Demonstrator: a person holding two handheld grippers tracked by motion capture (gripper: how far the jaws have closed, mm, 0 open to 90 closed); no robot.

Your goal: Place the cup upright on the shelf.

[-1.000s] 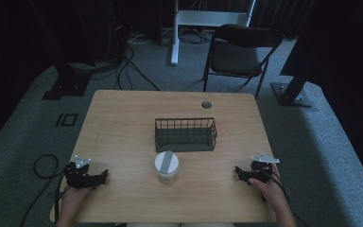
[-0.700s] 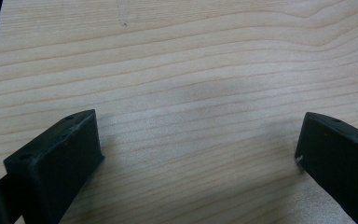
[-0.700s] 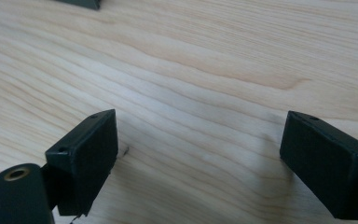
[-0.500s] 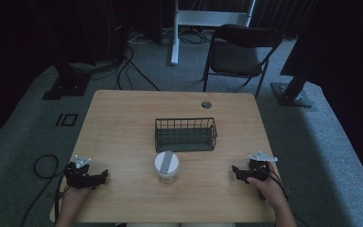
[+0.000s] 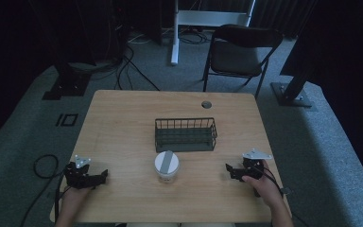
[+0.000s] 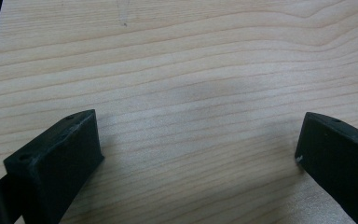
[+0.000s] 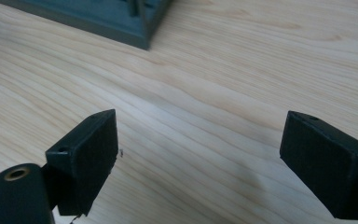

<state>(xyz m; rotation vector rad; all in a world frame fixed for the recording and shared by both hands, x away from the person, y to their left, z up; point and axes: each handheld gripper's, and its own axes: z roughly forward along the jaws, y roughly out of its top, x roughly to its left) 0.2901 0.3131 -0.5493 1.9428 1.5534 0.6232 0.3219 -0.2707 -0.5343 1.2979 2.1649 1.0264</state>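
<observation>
Sitting mid-table: basket [image 5: 185, 134], dark wire, upright.
Cup [image 5: 166, 166]: just in front of basket, grey lid on.
Right gripper [image 5: 232, 171]: front-right of basket, jaws spread wide, nothing held.
Left gripper [image 5: 100, 177]: front-left of basket, jaws likewise apart.
Table [image 5: 123, 123]: pale wood.

The desk [image 5: 123, 123] is light wood with wavy brown grain lines. The wire basket [image 5: 185, 134] is dark green-grey. The cup [image 5: 167, 167] is white with a grey lid. Both grippers – left [image 5: 105, 176] and right [image 5: 228, 168] – have black jaws and a pale grey plate on top. The floor [image 5: 331, 142] is grey-green carpet – the chair [image 5: 240, 49] is black.
</observation>
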